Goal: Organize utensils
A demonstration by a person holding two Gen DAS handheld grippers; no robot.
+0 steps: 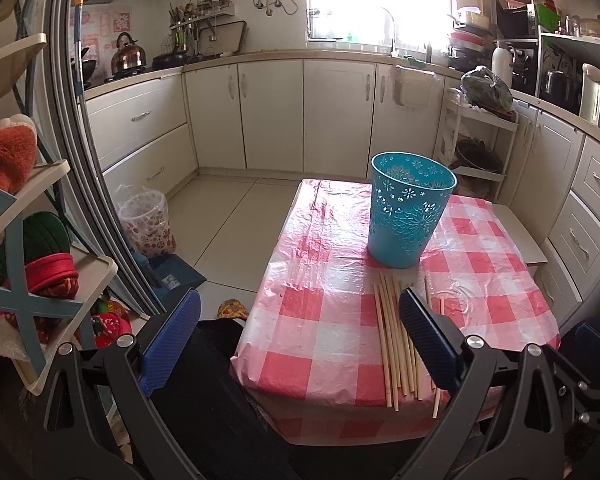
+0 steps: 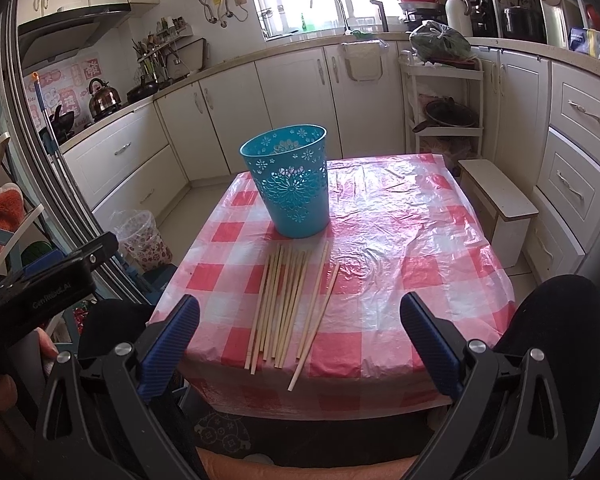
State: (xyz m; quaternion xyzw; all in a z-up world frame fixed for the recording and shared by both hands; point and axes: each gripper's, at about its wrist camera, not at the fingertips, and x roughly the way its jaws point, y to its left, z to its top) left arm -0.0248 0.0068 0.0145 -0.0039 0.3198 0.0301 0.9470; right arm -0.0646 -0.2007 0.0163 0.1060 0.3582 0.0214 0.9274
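Note:
Several pale wooden chopsticks [image 2: 288,304] lie side by side on the red-and-white checked table [image 2: 400,240], near its front edge. They also show in the left wrist view [image 1: 396,336]. A teal perforated bin [image 2: 290,180] stands upright just behind them; in the left wrist view the bin [image 1: 408,208] is at centre right. My right gripper [image 2: 300,344] is open and empty, hovering just before the table's front edge, in front of the chopsticks. My left gripper [image 1: 300,340] is open and empty, to the left of the chopsticks; its right finger [image 1: 428,336] overlaps them in view.
A rack with slippers [image 1: 28,240] stands at the far left. A lined floral waste basket [image 1: 148,220] sits on the floor left of the table. A small white stool [image 2: 500,200] stands right of the table. Kitchen cabinets [image 2: 292,100] line the back.

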